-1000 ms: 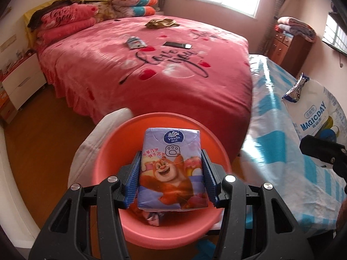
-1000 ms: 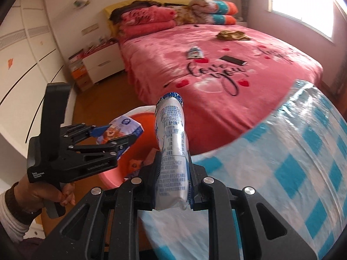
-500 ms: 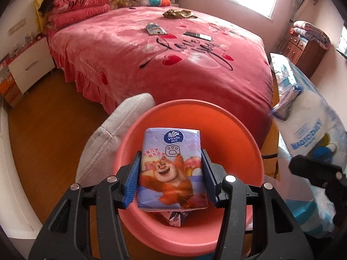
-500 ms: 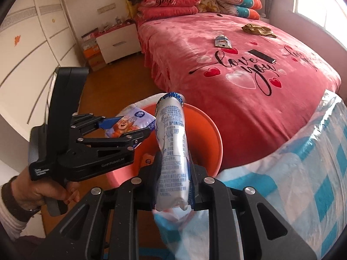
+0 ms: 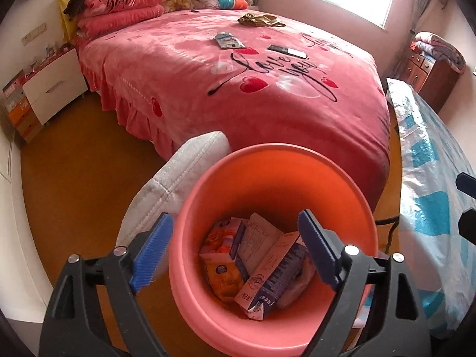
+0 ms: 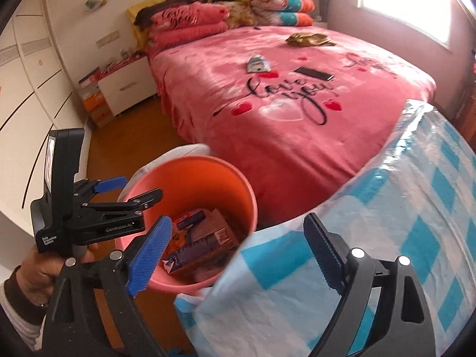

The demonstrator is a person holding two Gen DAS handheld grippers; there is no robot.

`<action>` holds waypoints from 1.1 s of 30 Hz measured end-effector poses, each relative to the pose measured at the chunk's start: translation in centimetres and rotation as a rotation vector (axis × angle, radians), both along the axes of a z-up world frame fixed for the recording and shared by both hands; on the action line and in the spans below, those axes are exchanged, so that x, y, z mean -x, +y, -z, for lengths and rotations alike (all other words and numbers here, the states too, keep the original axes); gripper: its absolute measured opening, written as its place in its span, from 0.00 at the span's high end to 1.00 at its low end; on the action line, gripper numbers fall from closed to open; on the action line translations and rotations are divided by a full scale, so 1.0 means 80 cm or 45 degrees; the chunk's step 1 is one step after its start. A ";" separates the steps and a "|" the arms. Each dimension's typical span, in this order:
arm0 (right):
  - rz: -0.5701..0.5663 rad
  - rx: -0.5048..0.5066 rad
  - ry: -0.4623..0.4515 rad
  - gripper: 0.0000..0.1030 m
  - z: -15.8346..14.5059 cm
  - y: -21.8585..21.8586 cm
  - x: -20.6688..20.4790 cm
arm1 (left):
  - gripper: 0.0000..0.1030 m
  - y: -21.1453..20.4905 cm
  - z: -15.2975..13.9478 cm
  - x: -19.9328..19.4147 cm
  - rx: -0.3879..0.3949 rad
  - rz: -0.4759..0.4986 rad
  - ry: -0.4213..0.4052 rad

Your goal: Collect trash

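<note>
Both sets of fingers have just sprung wide and hold nothing: the left gripper brackets the orange bin, trash inside. A snack wrapper lies far ahead on the bed, beyond the right gripper too.

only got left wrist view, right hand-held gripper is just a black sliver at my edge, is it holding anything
Observer: No. The right hand-held gripper is empty; its jaws have just been opening. It is above the edge of the checked tablecloth, beside the orange bin.
Operator: how does my left one look from there
Observer: The left hand-held gripper is over the bin's left side. Its jaws have also just been opening and are empty. A hand grips its handle.
</note>
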State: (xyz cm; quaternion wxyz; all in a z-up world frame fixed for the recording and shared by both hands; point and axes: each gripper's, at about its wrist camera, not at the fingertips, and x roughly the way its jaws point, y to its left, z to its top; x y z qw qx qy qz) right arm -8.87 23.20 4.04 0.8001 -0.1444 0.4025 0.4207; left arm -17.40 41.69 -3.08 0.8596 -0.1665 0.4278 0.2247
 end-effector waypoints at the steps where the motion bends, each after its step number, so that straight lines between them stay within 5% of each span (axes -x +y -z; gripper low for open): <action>1: 0.011 -0.005 -0.006 0.12 -0.002 -0.005 0.000 | 0.15 -0.002 -0.003 0.000 -0.004 0.000 -0.011; 33: 0.430 -0.257 -0.034 0.08 -0.026 -0.207 -0.014 | 0.05 -0.154 -0.110 -0.051 -0.146 0.264 -0.222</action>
